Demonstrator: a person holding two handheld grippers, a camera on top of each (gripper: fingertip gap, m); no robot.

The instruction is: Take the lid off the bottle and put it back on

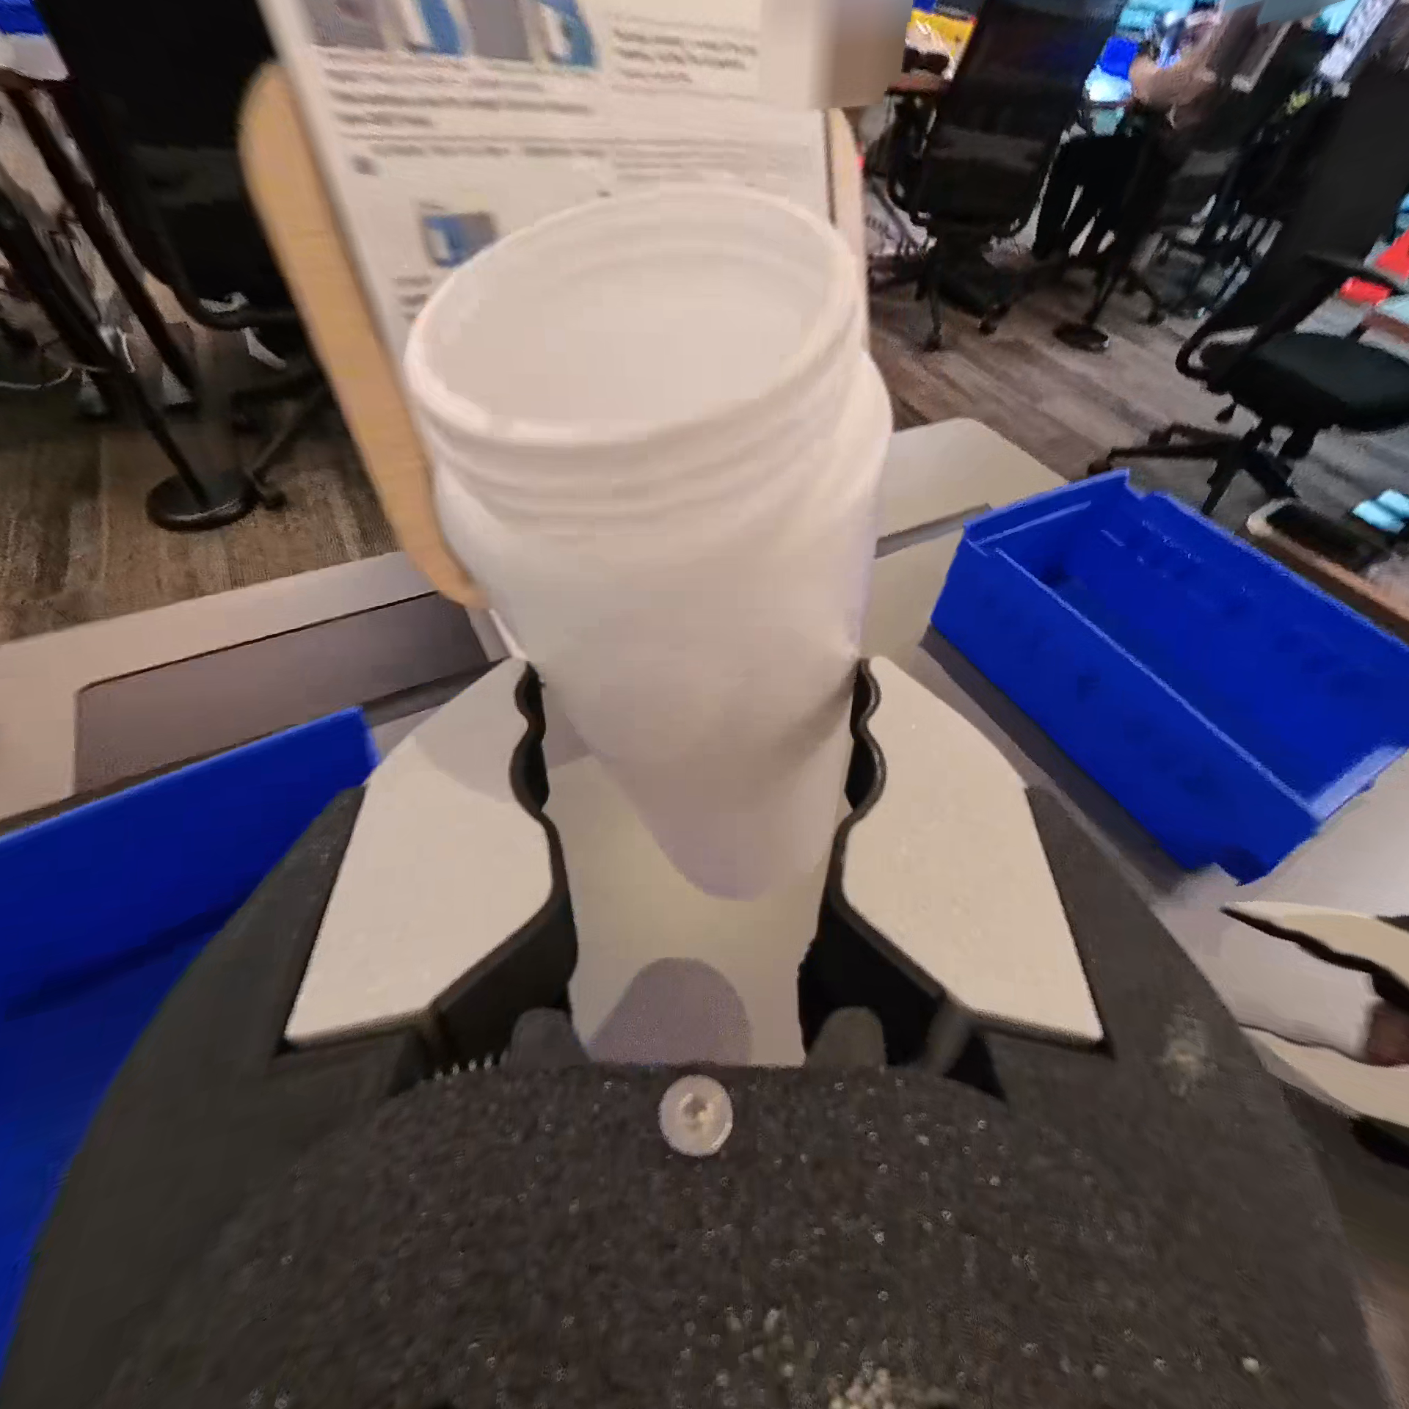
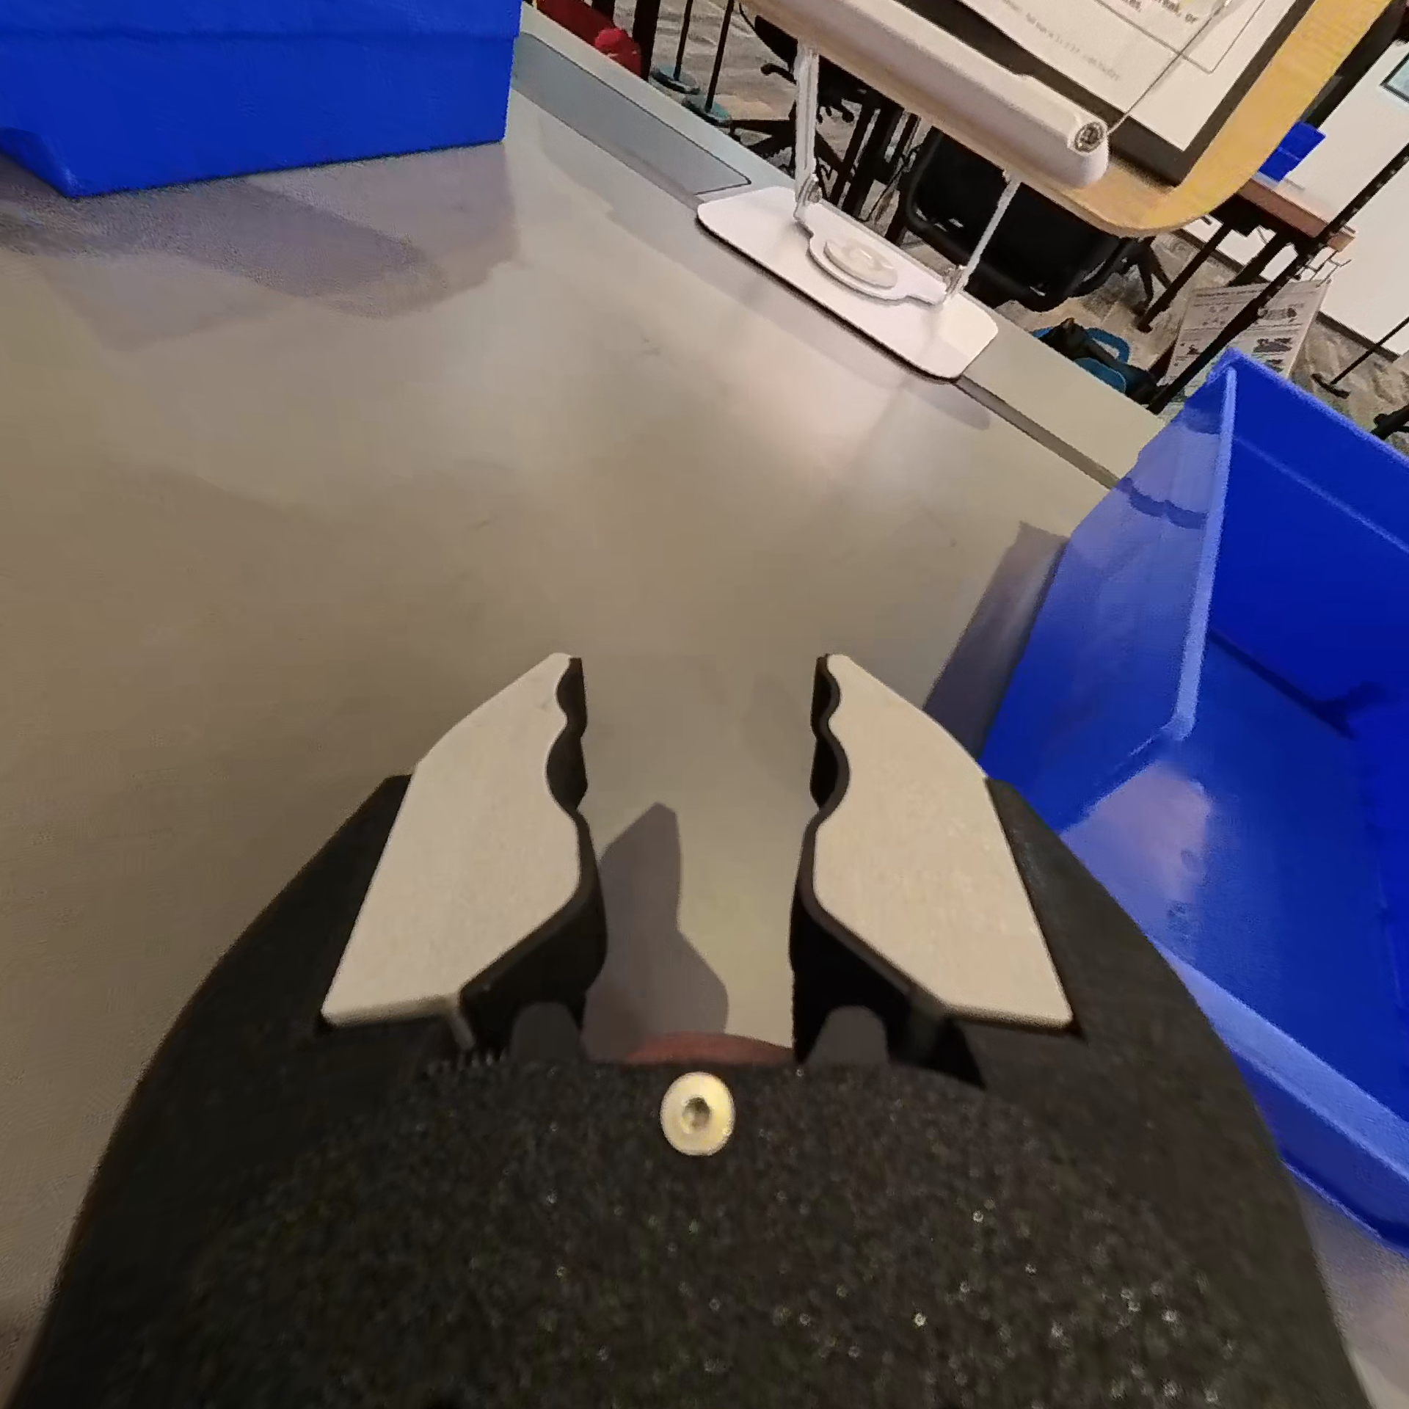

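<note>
Across both views, table: grey table (image 2: pixel 320 473) fills most of the right wrist view; the left wrist view shows only strips of it behind the bottle.
Bins: blue bin (image 1: pixel 1159 686) at right of the left wrist view, open and bare inside; another blue bin (image 1: pixel 152 854) cut off at lower left. The right wrist view has one at upper left and one at the right edge.
Bottle: white bottle (image 1: pixel 656 473), centre of the left wrist view only, lifted off the table, mouth open and threaded, blurred.
Left gripper (image 1: pixel 698 686): jaws partly closed, both pads pressed on the bottle's lower body, which dents at the right pad.
Right gripper (image 2: pixel 698 686): jaws moderately apart over bare table, nothing between the tips; its tip also pokes in at the right edge of the left wrist view.
Stand: white stand (image 2: pixel 846 282) holding a sign, upper right of the right wrist view; the left wrist view shows its sheet behind the bottle.
Lid: a reddish sliver (image 2: pixel 701 1048) low between the right jaws, mostly hidden; cannot tell what it is.
</note>
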